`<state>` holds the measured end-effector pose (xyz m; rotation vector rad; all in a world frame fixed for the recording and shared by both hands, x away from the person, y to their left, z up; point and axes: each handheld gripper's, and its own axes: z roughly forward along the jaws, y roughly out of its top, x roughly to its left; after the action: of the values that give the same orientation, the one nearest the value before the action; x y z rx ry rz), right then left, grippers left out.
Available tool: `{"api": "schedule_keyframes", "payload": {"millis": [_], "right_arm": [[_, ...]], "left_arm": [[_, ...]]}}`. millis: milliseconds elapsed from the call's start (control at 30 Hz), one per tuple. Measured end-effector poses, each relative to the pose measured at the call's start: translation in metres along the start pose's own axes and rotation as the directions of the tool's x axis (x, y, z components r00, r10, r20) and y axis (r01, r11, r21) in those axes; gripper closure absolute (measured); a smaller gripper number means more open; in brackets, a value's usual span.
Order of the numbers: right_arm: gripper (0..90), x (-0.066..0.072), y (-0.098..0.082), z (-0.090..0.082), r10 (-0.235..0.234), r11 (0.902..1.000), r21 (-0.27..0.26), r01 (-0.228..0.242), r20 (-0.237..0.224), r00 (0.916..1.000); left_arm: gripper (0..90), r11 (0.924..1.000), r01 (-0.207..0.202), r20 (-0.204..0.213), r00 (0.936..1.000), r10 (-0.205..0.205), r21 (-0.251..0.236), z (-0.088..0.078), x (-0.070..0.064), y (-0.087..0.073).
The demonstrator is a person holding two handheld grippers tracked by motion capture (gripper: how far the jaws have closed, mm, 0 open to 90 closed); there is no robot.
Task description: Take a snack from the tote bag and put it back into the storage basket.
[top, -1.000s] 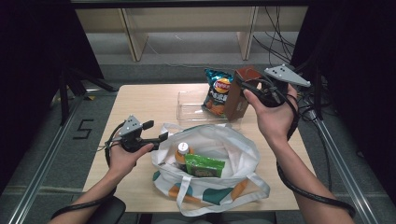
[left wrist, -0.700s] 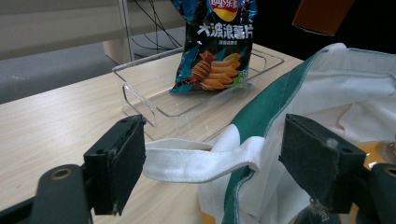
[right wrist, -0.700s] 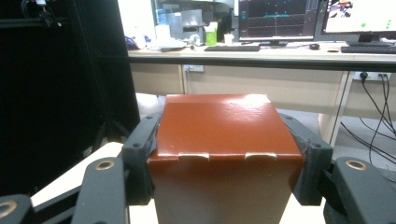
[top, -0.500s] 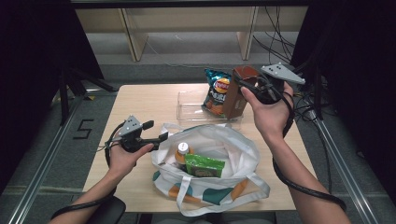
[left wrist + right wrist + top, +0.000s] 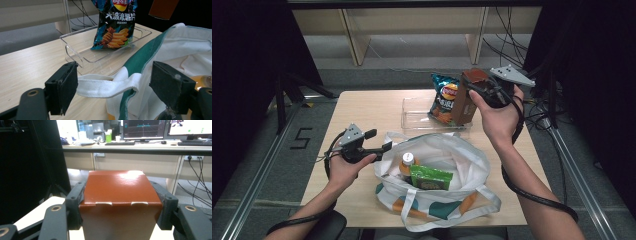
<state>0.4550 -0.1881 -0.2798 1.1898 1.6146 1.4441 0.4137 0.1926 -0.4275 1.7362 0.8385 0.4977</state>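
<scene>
Nearest your side of the table [image 5: 362,107] sits the white tote bag [image 5: 462,155], mouth open, with an orange-capped bottle [image 5: 408,161] and a green packet [image 5: 430,177] standing inside it. Your left gripper [image 5: 379,141] rests at the bag's left rim; in the left gripper view its jaws stand wide apart with the bag's white handle strap [image 5: 107,86] lying between them, and the pads are not pressing on it, so that hand has hold of nothing. Farther back lies the clear plastic tray [image 5: 417,117], with the blue chip bag [image 5: 444,97] propped upright in its right part.

Above the tray's right end, your right gripper [image 5: 472,92] is clamped on the brown carton [image 5: 464,100]. The right gripper view shows both pads [image 5: 75,202] flat against the carton's [image 5: 120,195] two side faces, close under its folded top, so the jaws are held fairly wide by the box itself. The carton hangs nearly upright, its long axis close to vertical, top tipped slightly away from the chip bag.

What matters for the coming move: the carton is up in the air beyond the tote's far rim, and the bag's opening lies toward you and a little left of it. Free room inside looks to be on the right, beside the green packet. Your right hand [image 5: 497,117] carries the load; the left is the nearer one to steady the rim.
</scene>
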Motion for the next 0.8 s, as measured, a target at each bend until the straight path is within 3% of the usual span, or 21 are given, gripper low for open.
{"api": "schedule_keyframes", "payload": {"millis": [133, 367, 533, 567, 600, 667, 800], "right_arm": [[39.5, -0.003, 0.000, 0.004, -0.018, 0.9998, -0.003, 0.018, 0.013, 0.9998], [39.5, -0.004, 0.000, 0.008, -0.005, 1.0000, 0.005, 0.005, 0.020, 0.9998], [39.5, -0.006, -0.003, 0.015, -0.031, 0.9995, 0.006, 0.031, 0.031, 0.9990], [39.5, -0.006, -0.003, 0.015, -0.031, 0.9995, 0.006, 0.031, 0.031, 0.9990], [39.5, -0.004, -0.005, 0.017, 0.002, 0.9998, 0.019, -0.003, 0.033, 0.9995], [39.5, -0.006, -0.006, 0.021, -0.018, 0.9997, 0.018, 0.017, 0.040, 0.9990], [39.5, -0.006, -0.008, 0.025, -0.003, 0.9996, 0.029, 0.002, 0.054, 0.9986]], "left_arm": [[21.4, 1.0000, 0.005, 0.003, 1.0000, -0.005, 0.000, 0.001, 0.000, -0.001], [21.4, 1.0000, 0.007, 0.003, 1.0000, -0.007, -0.001, 0.001, 0.000, 0.000], [21.4, 1.0000, 0.006, 0.003, 1.0000, -0.006, -0.001, 0.001, 0.000, 0.000], [21.4, 1.0000, 0.007, 0.003, 1.0000, -0.007, -0.001, 0.001, 0.000, 0.000], [21.4, 1.0000, 0.008, 0.007, 0.9999, -0.008, -0.005, 0.002, 0.000, -0.001], [21.4, 1.0000, 0.008, 0.006, 0.9999, -0.008, -0.004, 0.002, 0.000, -0.001], [21.3, 1.0000, 0.007, 0.007, 1.0000, -0.007, -0.003, 0.002, 0.000, -0.001]]}}
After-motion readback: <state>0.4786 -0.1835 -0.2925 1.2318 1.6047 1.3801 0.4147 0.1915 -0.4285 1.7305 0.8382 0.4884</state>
